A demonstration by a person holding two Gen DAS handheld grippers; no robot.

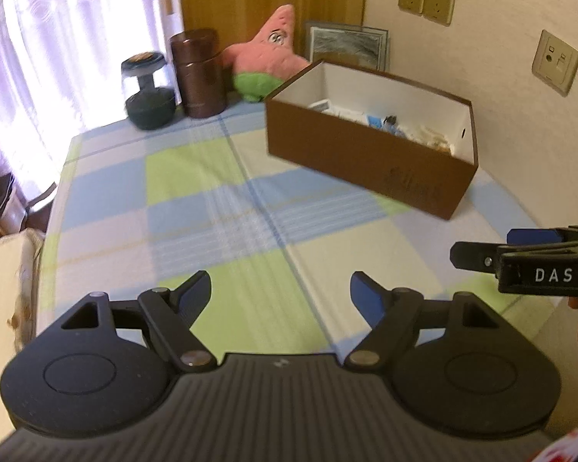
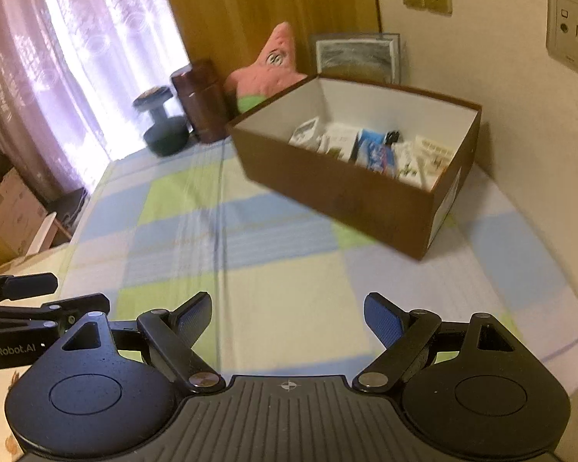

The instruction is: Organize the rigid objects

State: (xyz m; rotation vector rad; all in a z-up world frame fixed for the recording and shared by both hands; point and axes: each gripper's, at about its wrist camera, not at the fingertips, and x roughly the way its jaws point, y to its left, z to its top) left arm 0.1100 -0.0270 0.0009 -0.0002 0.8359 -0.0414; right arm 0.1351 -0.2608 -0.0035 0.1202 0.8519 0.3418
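Observation:
A brown cardboard box (image 1: 366, 154) (image 2: 343, 188) with a white inside stands on the checked tablecloth (image 1: 219, 200) (image 2: 227, 231), toward the far right by the wall. Several small packets and cartons (image 2: 370, 146) (image 1: 385, 121) lie inside it. My left gripper (image 1: 280, 292) hovers over the near part of the cloth, open, with nothing between its blue pads. My right gripper (image 2: 288, 313) is also open and empty, well short of the box. The right gripper's fingers (image 1: 478, 256) show at the right edge of the left wrist view; the left gripper's fingers (image 2: 31, 300) show at the left edge of the right wrist view.
At the table's far end stand a dark dumbbell-shaped jar (image 1: 148, 90) (image 2: 162, 127), a brown cylindrical canister (image 1: 200, 73) (image 2: 202, 100), a pink star plush (image 1: 267, 54) (image 2: 267, 65) and a framed picture (image 1: 346, 44) (image 2: 358, 56). Curtains hang left; a wall with sockets (image 1: 427, 0) is right.

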